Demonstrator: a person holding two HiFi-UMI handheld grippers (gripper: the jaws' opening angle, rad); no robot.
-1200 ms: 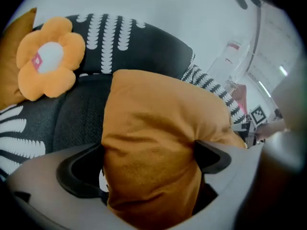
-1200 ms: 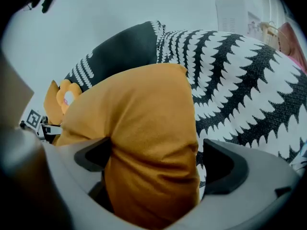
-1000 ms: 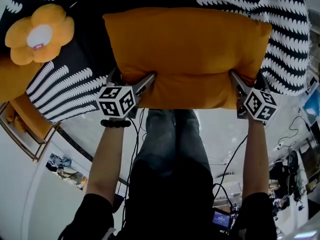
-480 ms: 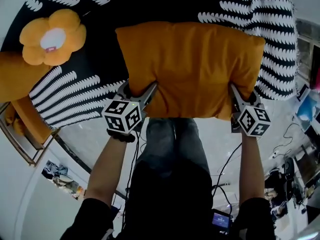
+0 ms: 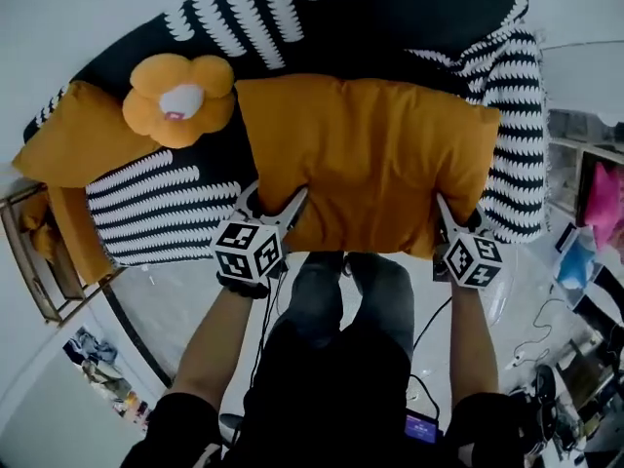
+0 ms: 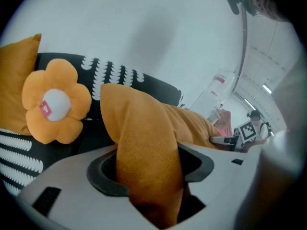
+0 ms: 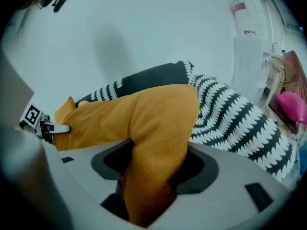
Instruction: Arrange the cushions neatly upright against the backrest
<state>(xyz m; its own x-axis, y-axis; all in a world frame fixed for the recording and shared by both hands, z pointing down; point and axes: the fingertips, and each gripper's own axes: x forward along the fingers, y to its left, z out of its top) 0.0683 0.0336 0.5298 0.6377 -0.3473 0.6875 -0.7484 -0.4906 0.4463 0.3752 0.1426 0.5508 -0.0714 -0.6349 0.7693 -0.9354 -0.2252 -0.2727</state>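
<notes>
Far left, a plain orange cushion (image 5: 78,144) and a flower cushion (image 5: 180,100) sit at the sofa's left end. The left gripper (image 5: 275,198) has just closed and clamps the big orange cushion (image 5: 375,164) by its near-left corner; the right gripper (image 5: 458,217) did the same on the near-right corner. The cushion looks lifted, facing the backrest (image 5: 390,8). Step: carrying it. Next – push it far, stand it on edge against the backrest, then release both.

Cushion layout on sofa (image 5: 390,18)
Large cushion (image 5: 370,164) centre; flower cushion (image 5: 178,100) just left of it; third cushion (image 5: 73,149) at far left end.
</notes>
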